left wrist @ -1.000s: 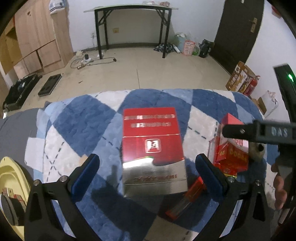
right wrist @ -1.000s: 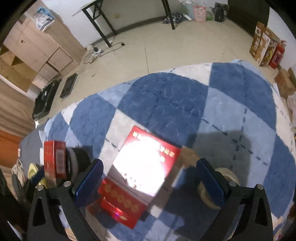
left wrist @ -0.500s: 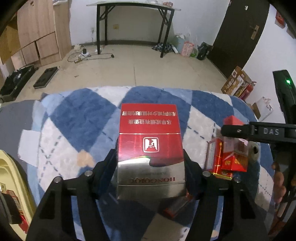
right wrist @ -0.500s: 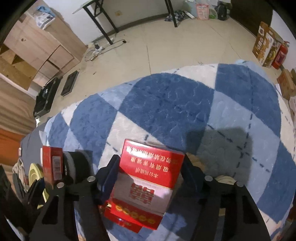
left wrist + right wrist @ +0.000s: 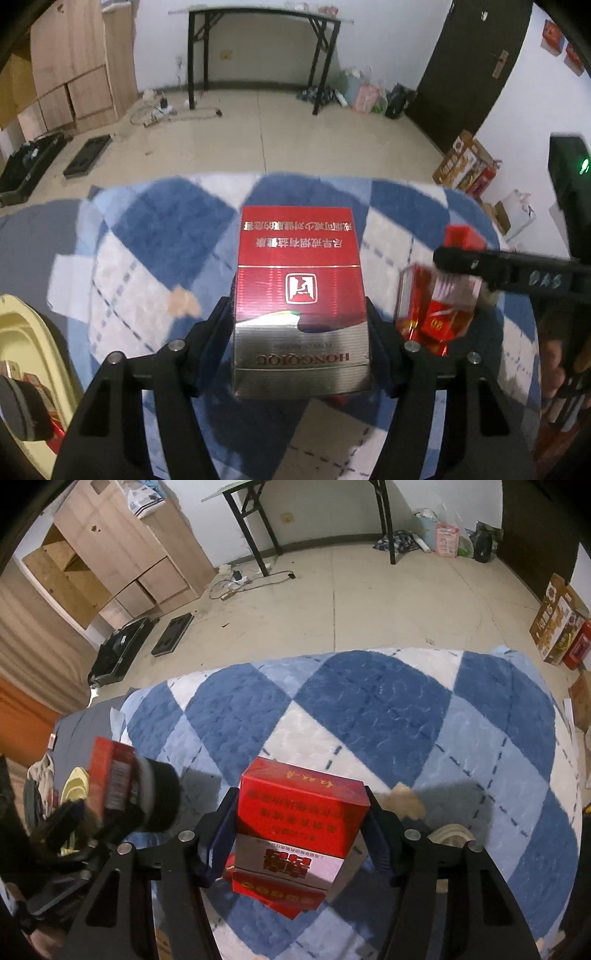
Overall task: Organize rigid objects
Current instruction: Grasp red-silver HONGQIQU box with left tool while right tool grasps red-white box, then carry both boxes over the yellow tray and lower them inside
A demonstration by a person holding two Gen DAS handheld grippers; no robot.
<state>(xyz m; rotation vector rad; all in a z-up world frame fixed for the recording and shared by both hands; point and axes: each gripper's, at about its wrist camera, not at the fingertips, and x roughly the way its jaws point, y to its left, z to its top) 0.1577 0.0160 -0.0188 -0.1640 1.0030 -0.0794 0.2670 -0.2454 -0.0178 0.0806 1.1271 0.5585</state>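
My left gripper is shut on a red and silver cigarette carton, held lifted above the blue and white checked blanket. My right gripper is shut on a red and white cigarette carton, also lifted off the blanket. In the left wrist view the right gripper's carton shows at the right, under the black gripper arm. In the right wrist view the left gripper's carton shows edge-on at the left.
A yellow bin with red packs inside stands at the lower left. A roll of tape lies on the blanket by the right gripper's right finger. Beyond the blanket are a bare floor, a black table and wooden cabinets.
Both grippers closed from wide open onto their cartons, then lifted them off the blanket. The right gripper's carton tilted up so its top end faces the camera.
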